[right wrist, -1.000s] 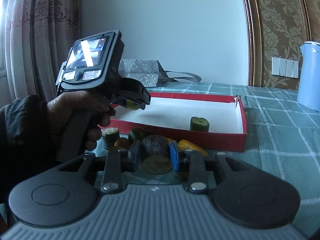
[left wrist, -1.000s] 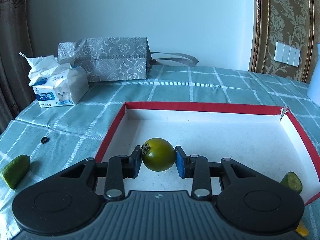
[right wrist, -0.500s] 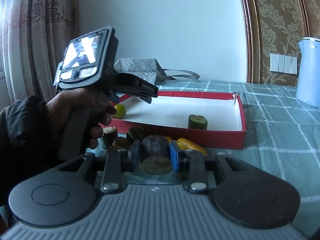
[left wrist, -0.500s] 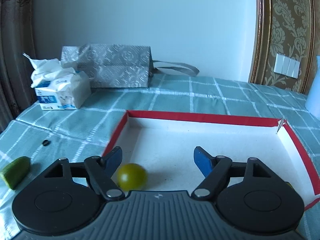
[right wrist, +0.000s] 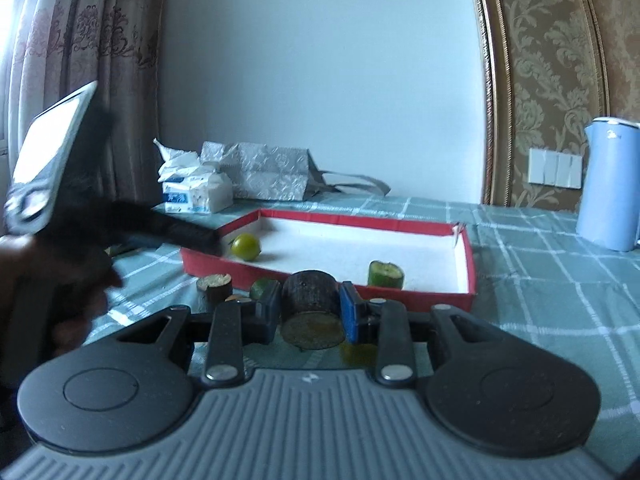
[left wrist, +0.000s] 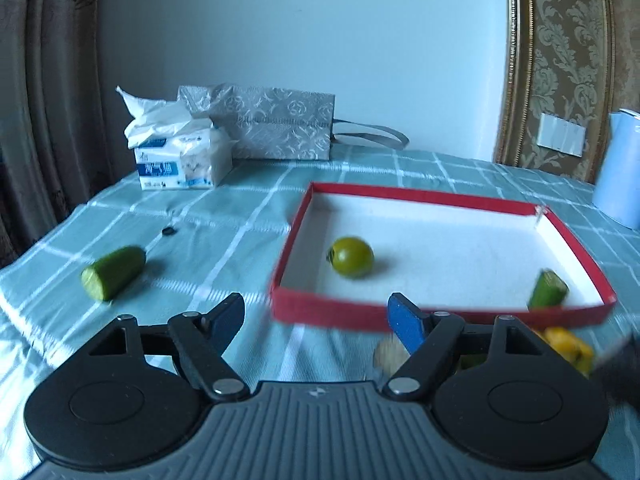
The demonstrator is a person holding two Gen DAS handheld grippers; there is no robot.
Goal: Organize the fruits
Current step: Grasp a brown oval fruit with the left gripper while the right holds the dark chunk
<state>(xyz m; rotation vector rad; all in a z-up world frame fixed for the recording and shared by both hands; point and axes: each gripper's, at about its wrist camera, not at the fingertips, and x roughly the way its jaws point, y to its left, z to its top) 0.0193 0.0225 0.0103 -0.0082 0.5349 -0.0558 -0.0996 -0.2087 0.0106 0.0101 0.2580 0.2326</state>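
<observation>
**A:** Your left gripper (left wrist: 316, 314) has nothing in it. Its jaws have just been opening and now stand wide apart, in front of the near red wall of the tray (left wrist: 332, 314). The round green fruit (left wrist: 351, 257) lies free on the white floor inside the tray, near its left wall.

**B:** And your right gripper (right wrist: 309, 308)?

**A:** Its blue pads are clamped on a dark short cylinder piece (right wrist: 311, 307), cut face toward the camera. It hangs just before the near wall of the tray, so this hand is the nearer one for the next deposit, I think.

**B:** What else waits outside the tray?

**A:** Left of the tray, well apart from it, lies a green cucumber piece (left wrist: 113, 272) on the checked cloth (left wrist: 224, 224). Its long axis runs slanted, cut end toward you, round end pointing toward the tray. It is on the side of your left gripper, so I judge that hand should take it, with the jaws across the narrow width.

**B:** Anything more inside?

**A:** One green stub (right wrist: 385, 274) near the right front corner of the tray.
</observation>
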